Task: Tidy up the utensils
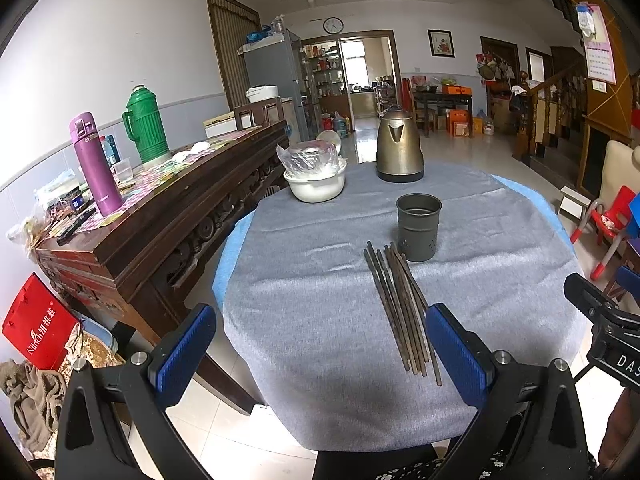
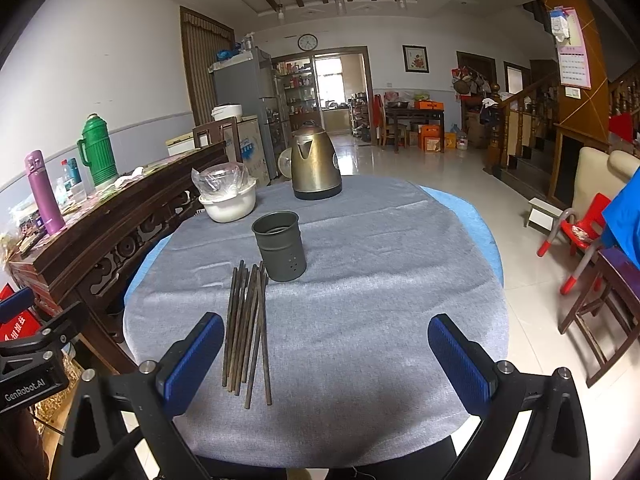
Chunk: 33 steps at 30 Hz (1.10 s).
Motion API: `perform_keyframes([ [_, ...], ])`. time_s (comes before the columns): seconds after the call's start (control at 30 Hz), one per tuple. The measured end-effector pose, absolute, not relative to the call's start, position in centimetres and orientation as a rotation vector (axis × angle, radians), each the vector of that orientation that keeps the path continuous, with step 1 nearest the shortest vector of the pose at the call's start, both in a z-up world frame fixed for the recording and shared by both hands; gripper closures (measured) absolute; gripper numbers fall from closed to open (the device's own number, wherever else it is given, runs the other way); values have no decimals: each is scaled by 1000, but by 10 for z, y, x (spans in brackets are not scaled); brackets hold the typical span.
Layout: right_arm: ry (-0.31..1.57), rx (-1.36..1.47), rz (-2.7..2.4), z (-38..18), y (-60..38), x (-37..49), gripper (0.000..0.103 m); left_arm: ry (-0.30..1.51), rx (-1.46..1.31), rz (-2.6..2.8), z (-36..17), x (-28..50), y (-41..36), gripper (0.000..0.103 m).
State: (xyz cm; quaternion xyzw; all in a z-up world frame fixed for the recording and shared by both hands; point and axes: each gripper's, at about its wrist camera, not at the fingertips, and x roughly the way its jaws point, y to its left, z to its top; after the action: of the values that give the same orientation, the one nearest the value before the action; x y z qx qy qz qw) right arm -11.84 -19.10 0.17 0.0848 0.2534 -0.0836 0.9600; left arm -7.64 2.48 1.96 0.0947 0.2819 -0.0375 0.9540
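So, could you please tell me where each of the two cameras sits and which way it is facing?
Left wrist: on the left gripper, angled down over the table; its open blue fingers frame the chopsticks, the right gripper at the edge.
Right wrist: on the right gripper, same heading; the left gripper at the edge.
Shared: chopsticks, metal holder, kettle.

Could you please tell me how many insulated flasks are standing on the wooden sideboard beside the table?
2. The purple flask stands near the sideboard's near end; the green flask stands farther back along it. Clutter around them could hide others.
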Motion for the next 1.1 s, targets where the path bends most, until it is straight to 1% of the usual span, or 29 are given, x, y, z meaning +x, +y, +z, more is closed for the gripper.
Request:
perform_keyframes([
  [0.53,494,180,-163,0,-190,-120,0,581,191,-83,18,-77,25,0],
  [0.63,522,170,-164,-2,-190,-118,0,586,191,-85,17,-76,26,0],
  [0.77,514,159,-163,-4,-189,-112,0,595,190,-89,15,-74,27,0],
  [0.97,547,169,-136,-8,-191,-91,0,616,182,-89,10,-62,31,0],
  [1.1,597,241,-44,-16,-199,-63,0,684,123,-118,0,-39,44,0],
])
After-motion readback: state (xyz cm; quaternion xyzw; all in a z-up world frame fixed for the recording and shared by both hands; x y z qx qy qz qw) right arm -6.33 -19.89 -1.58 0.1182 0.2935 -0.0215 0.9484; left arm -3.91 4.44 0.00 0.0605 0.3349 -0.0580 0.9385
